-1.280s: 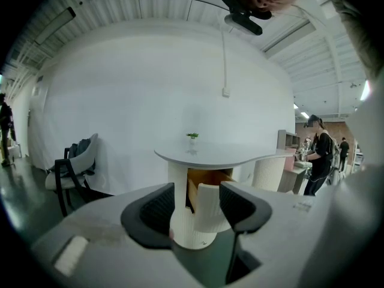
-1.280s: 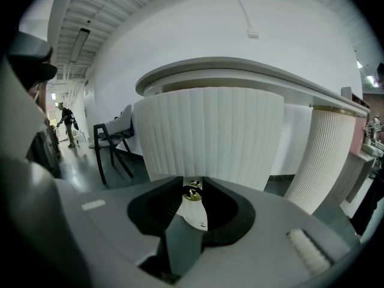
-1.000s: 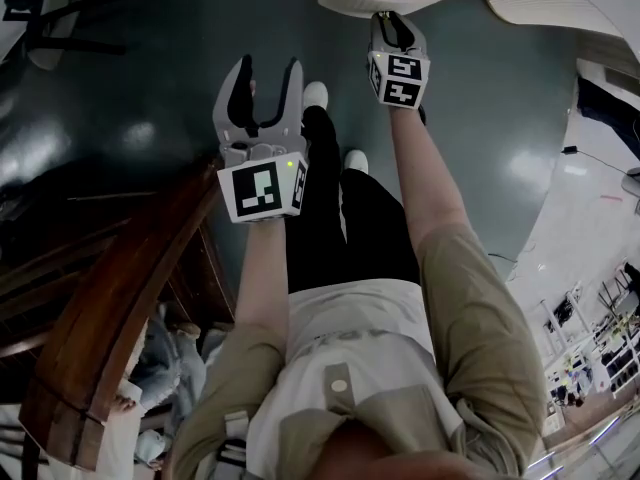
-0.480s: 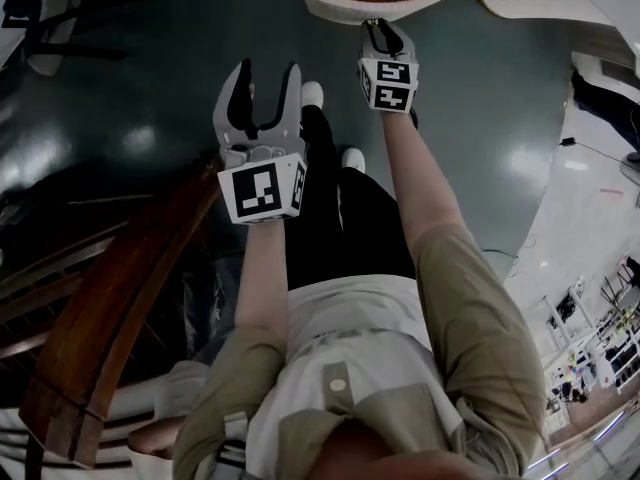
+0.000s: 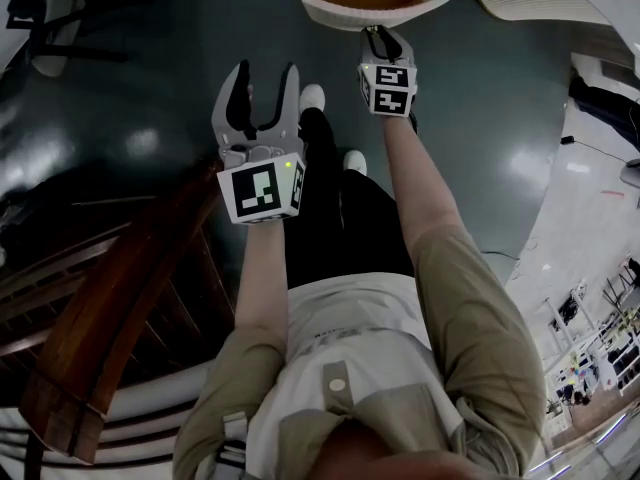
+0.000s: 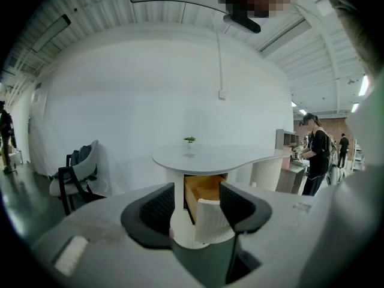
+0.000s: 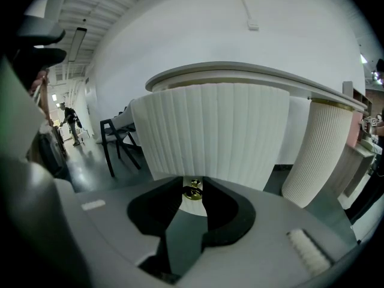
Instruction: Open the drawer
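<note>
Since the earlier frame the right gripper (image 5: 383, 36) and the drawer (image 5: 375, 10) it reaches for sit slightly further left in the head view. A bystander who showed at the lower left is gone from the frame. The left gripper (image 5: 265, 73) holds the same spot.

The drawer lies at the top centre of the head view, pulled out from under a white worktop (image 6: 210, 158), and its wooden inside is open to the camera. Its curved, ribbed white front (image 7: 219, 131) fills the middle of the right gripper view. The right gripper (image 7: 192, 188) is clenched on a small brass knob (image 7: 192, 192) at the lower edge of that front. The knob sits between the dark jaw tips, which stand close on either side of it. In the head view this gripper's tips meet the drawer front, with its marker cube just below.

The left gripper (image 6: 198, 191) is released, with its jaws wide apart and nothing between them. It hangs left of centre in the head view, well apart from the drawer and over the dark glossy floor (image 5: 130, 98). Its own view looks across at the open drawer (image 6: 207, 218) beneath the rounded worktop. A small green plant (image 6: 189, 140) stands on the worktop. A chair (image 6: 78, 173) stands at the left of that view and a person (image 6: 315, 155) at the right.
</note>
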A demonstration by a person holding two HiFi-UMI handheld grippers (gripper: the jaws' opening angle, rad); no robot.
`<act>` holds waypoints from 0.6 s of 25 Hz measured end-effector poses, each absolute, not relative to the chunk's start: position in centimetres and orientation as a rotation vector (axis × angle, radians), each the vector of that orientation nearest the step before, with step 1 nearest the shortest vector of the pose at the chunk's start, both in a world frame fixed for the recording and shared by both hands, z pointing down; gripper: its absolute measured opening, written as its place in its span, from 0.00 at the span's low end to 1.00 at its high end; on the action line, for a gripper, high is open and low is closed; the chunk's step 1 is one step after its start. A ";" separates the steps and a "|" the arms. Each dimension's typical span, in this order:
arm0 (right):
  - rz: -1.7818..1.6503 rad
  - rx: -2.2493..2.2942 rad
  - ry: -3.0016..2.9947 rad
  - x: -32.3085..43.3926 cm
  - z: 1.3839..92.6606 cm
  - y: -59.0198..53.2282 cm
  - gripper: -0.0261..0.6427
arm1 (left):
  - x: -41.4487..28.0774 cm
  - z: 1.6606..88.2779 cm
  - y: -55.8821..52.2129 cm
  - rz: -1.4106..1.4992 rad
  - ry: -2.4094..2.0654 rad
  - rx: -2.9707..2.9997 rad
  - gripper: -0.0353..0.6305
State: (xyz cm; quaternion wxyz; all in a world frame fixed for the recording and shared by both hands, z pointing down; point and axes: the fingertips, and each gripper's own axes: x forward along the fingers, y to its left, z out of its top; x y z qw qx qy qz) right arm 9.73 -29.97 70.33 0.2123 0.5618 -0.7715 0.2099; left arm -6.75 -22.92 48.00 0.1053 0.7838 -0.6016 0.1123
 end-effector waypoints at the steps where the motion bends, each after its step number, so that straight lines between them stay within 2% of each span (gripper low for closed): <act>1: 0.583 1.559 -2.142 9.8 70.4 -29.8 0.20 | -6.7 48.0 -22.9 0.332 -1.774 2.309 0.42; 15: 0.599 1.531 -2.130 10.0 70.7 -27.2 0.20 | -6.4 48.0 -22.0 0.345 -1.781 2.304 0.42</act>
